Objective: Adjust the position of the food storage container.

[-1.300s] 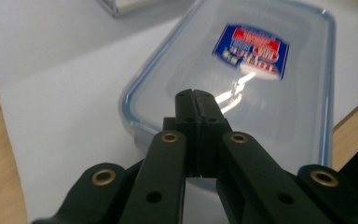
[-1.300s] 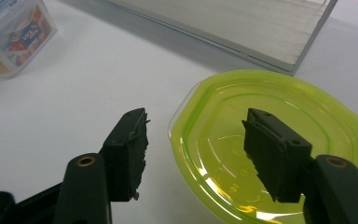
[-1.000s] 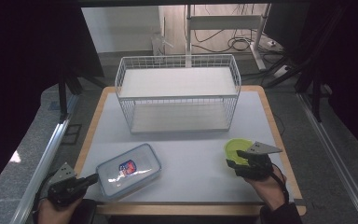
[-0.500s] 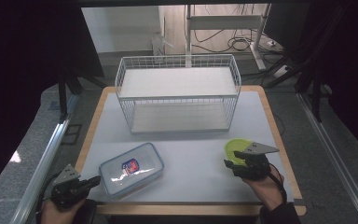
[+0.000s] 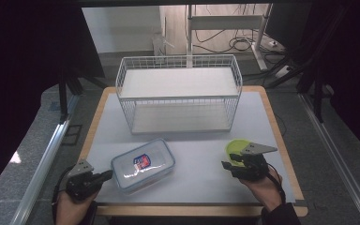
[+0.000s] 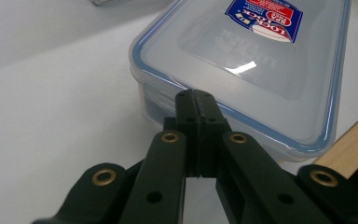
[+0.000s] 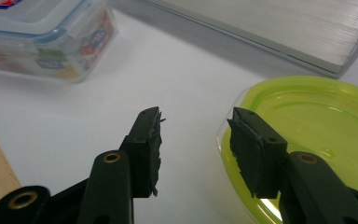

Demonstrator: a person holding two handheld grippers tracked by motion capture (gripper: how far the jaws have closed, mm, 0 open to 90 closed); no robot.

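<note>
on my counter (image 5: 192, 187): one clear lidded food container (image 5: 143, 165), one green lid (image 5: 236, 148), one wire rack (image 5: 178, 93). my left gripper (image 5: 107, 175), jaws shut empty, noses the container's corner; right gripper (image 5: 228, 166), jaws half-open and just closing, straddles the lid's rim.

**What I can't make out from here**

My right gripper (image 5: 242, 163) covers the near part of the green lid (image 5: 234, 147) in the high view. Along my left gripper (image 6: 196, 103), the clear container (image 6: 251, 60) runs off the top edge, and its label (image 6: 265, 17) is cut short, the print too blurred to read.
</note>
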